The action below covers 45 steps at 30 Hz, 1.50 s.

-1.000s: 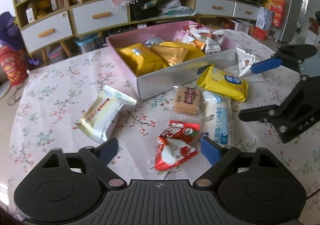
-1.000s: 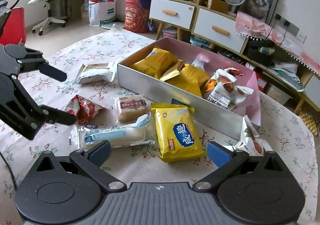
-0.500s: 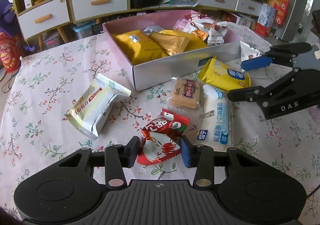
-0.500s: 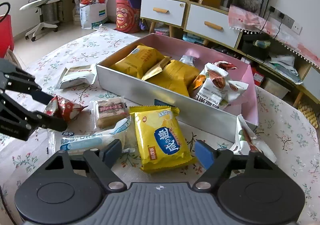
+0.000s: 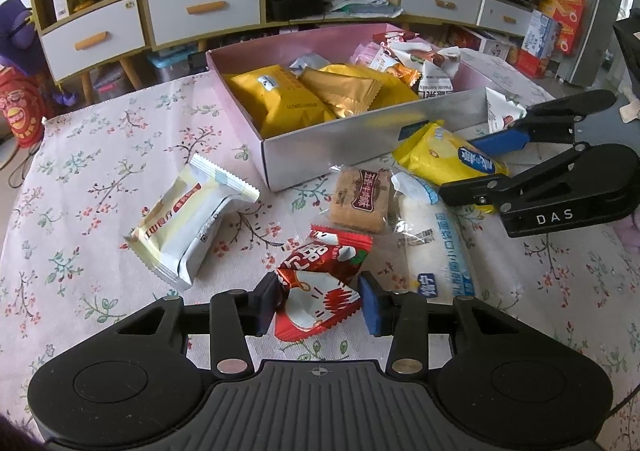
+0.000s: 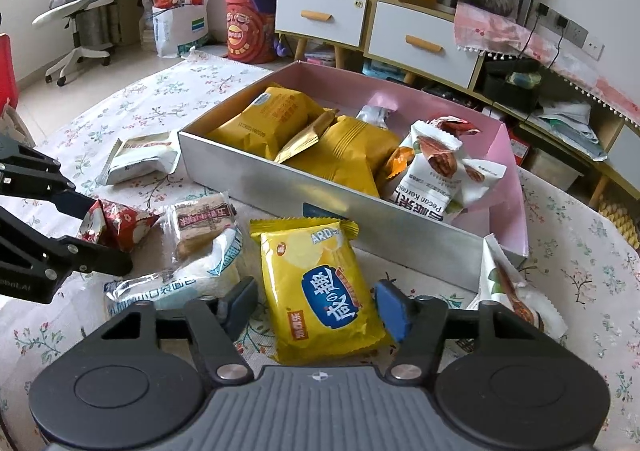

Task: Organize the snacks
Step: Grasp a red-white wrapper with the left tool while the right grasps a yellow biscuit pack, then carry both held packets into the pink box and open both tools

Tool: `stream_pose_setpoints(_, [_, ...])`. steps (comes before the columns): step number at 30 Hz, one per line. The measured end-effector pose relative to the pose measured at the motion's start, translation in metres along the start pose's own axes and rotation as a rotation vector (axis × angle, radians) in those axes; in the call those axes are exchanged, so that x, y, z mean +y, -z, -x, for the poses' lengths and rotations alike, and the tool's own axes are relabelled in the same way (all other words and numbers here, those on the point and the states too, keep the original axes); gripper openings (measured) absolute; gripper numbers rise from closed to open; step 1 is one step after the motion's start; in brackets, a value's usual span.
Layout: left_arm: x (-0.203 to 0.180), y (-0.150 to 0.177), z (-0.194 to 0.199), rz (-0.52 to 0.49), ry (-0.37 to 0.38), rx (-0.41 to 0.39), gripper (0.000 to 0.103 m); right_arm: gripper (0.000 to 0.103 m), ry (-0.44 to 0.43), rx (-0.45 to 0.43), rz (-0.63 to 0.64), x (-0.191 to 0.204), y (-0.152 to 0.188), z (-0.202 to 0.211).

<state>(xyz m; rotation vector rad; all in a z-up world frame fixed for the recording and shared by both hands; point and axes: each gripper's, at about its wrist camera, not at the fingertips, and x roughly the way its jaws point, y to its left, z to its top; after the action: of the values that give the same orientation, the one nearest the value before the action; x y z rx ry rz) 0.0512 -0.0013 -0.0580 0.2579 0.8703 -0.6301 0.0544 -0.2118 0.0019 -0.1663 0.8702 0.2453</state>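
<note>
Sitting right between the two pads of the left gripper (image 5: 319, 305) is the red snack pack (image 5: 320, 283). The pads are close on both sides of it. One pad looks like it is touching the crinkly wrapper, but I cannot tell if it is squeezed tight yet. The pack's long way points forward, away from the fingers, toward the silver box (image 5: 344, 143).

The right gripper (image 6: 316, 309) has its fingers apart, one on each side of the yellow snack bag (image 6: 320, 287). The bag lies flat on the flowery cloth (image 6: 580, 271), with its long way also pointing ahead to the box. The pads do not seem to press it yet.

Each hand has its own snack, so neither needs to reach across. The box lies straight ahead of both and very near. I think the next move is to pinch, lift, and carry forward over the box's front wall.
</note>
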Motion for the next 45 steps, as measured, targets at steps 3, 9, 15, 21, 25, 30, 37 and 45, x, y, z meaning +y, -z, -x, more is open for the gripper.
stream_pose_setpoints(3, [-0.001,-0.001,0.000,0.003,-0.009,-0.002,0.036,0.030,-0.007,0.007,0.007,0.002,-0.001,0.002])
stream_pose_setpoints(9, [-0.002,-0.002,0.001,0.001,-0.031,-0.001,0.035,0.030,0.003,0.017,0.022,0.002,-0.001,0.003])
stream_pose_setpoints(15, [0.001,-0.005,0.007,0.007,-0.034,-0.013,0.034,0.030,0.004,0.008,0.016,-0.002,-0.002,0.011])
stream_pose_setpoints(21, [0.001,-0.011,0.018,0.014,-0.025,-0.044,0.033,0.030,-0.003,-0.020,0.006,-0.004,-0.006,0.024])
stream_pose_setpoints(25, [-0.001,-0.017,0.025,0.018,-0.024,-0.068,0.032,0.030,-0.006,-0.049,-0.003,-0.007,-0.010,0.032])
stream_pose_setpoints(30, [-0.003,-0.025,0.030,0.026,-0.027,-0.091,0.032,0.030,-0.001,-0.071,-0.020,-0.010,-0.016,0.037])
stream_pose_setpoints(37, [-0.009,-0.042,0.034,0.034,-0.025,-0.124,0.032,0.030,0.008,-0.090,-0.026,-0.011,-0.027,0.044])
stream_pose_setpoints(45, [-0.007,-0.084,0.008,0.015,-0.065,-0.171,0.032,0.030,0.024,-0.148,-0.064,-0.028,-0.066,0.037])
